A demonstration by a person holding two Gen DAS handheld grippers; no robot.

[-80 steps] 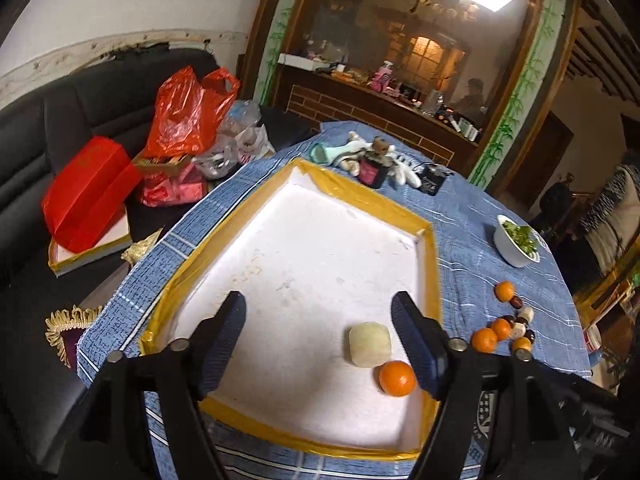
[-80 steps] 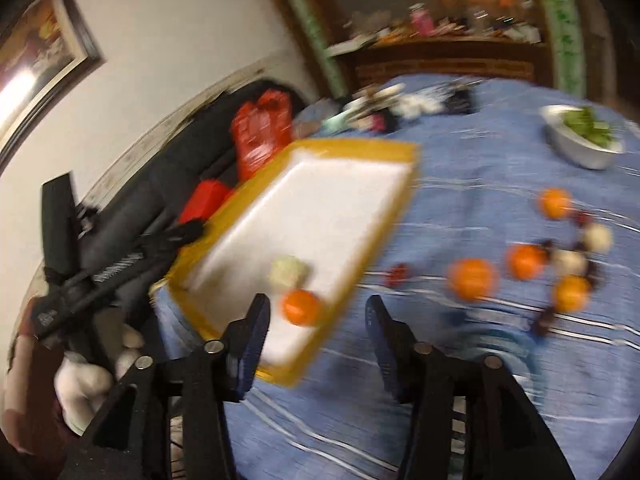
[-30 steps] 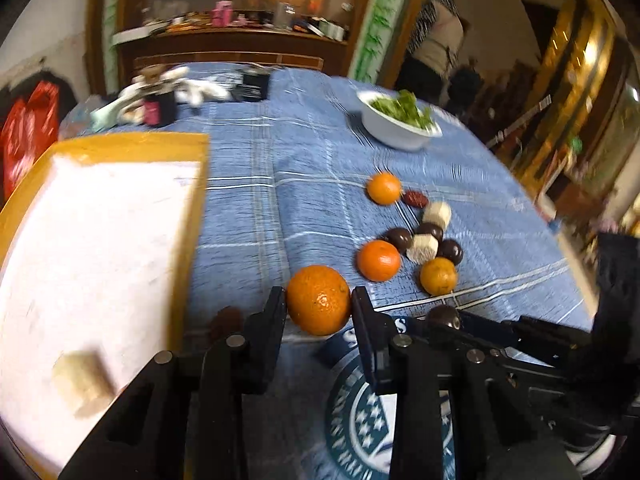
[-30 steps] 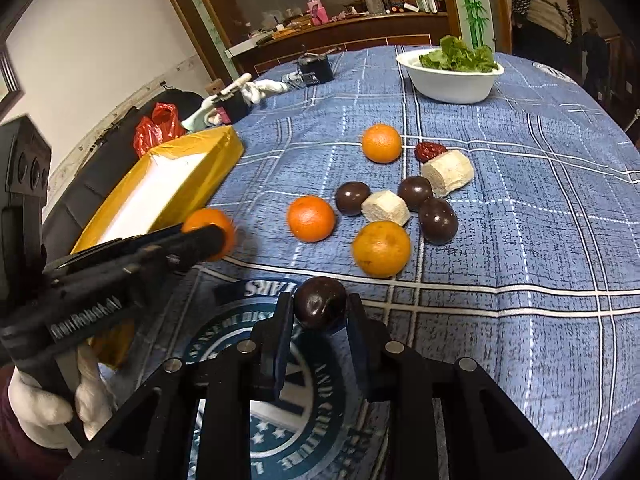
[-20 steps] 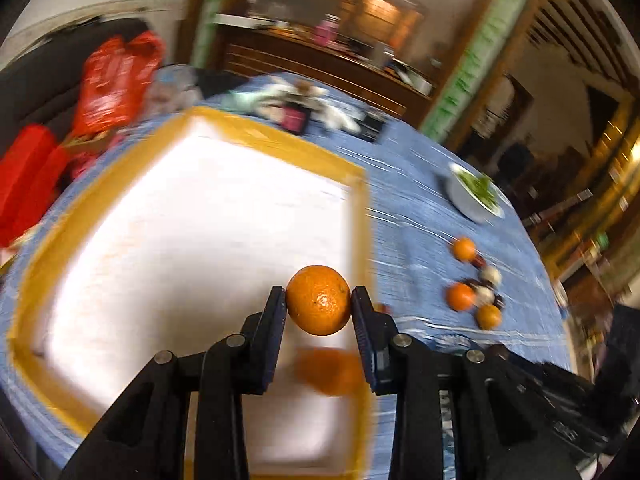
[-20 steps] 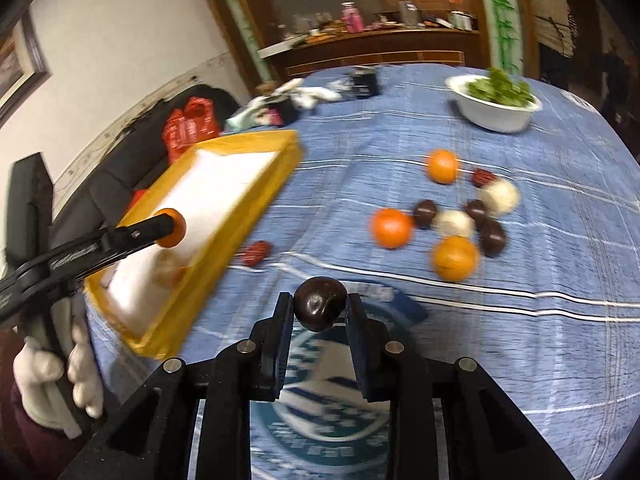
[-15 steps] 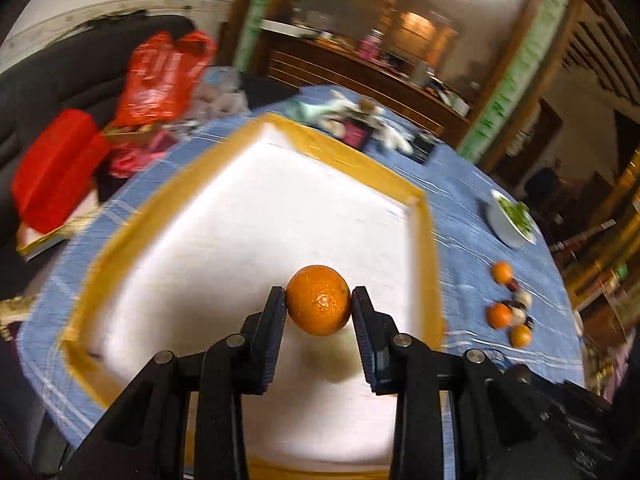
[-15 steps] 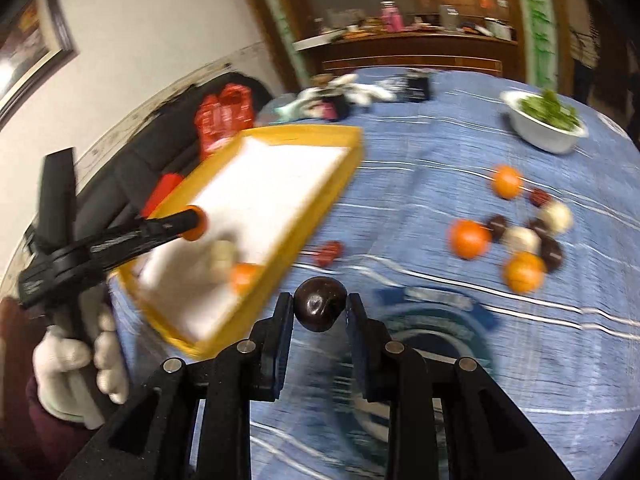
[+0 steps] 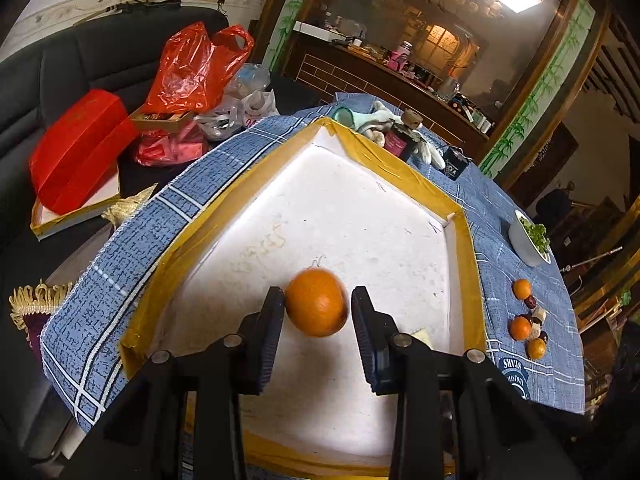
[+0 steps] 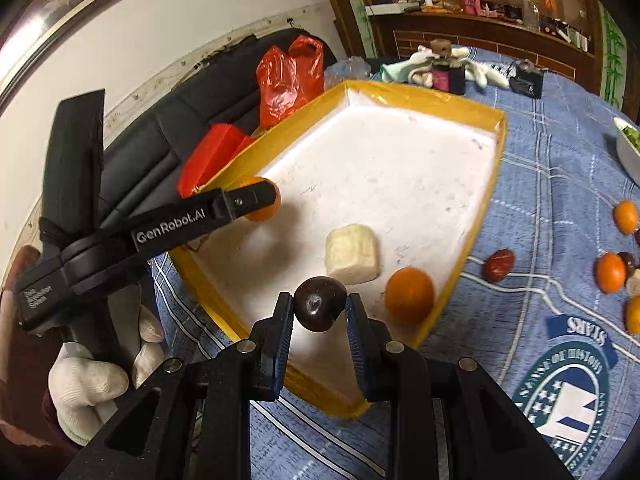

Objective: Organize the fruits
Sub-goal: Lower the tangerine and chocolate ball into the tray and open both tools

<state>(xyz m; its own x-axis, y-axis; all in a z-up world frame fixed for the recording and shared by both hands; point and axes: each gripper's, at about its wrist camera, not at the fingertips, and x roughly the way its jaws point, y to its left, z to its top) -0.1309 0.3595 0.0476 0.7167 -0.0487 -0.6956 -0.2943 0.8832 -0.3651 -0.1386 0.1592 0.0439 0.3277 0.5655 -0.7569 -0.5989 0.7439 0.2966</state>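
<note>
A white foam tray with a yellow taped rim point(image 9: 400, 168) lies on the blue checked cloth. My left gripper point(image 9: 318, 304) hangs over the tray's near half with an orange point(image 9: 316, 302) between its fingers. Its jaws are opening: a thin gap shows at the right pad and the orange looks blurred. In the right wrist view that left gripper point(image 10: 260, 200) reaches in from the left, held by a gloved hand point(image 10: 92, 384). My right gripper point(image 10: 320, 308) is shut on a dark round fruit point(image 10: 320, 310) above the tray's near corner. A pale cube point(image 10: 352, 254) and a second orange point(image 10: 410, 294) lie in the tray point(image 10: 420, 96).
Loose oranges point(image 9: 522, 288), dark fruits and a red date point(image 10: 498, 264) lie on the cloth right of the tray. A white bowl of greens point(image 9: 528, 240) stands beyond them. Gloves and a small bottle point(image 9: 400, 136) sit past the tray's far edge. Red bags point(image 9: 192, 64) fill the black sofa on the left.
Both grippers swung left from the fruit pile on the cloth to above the tray, each carrying its fruit. The left jaws have parted slightly around the orange.
</note>
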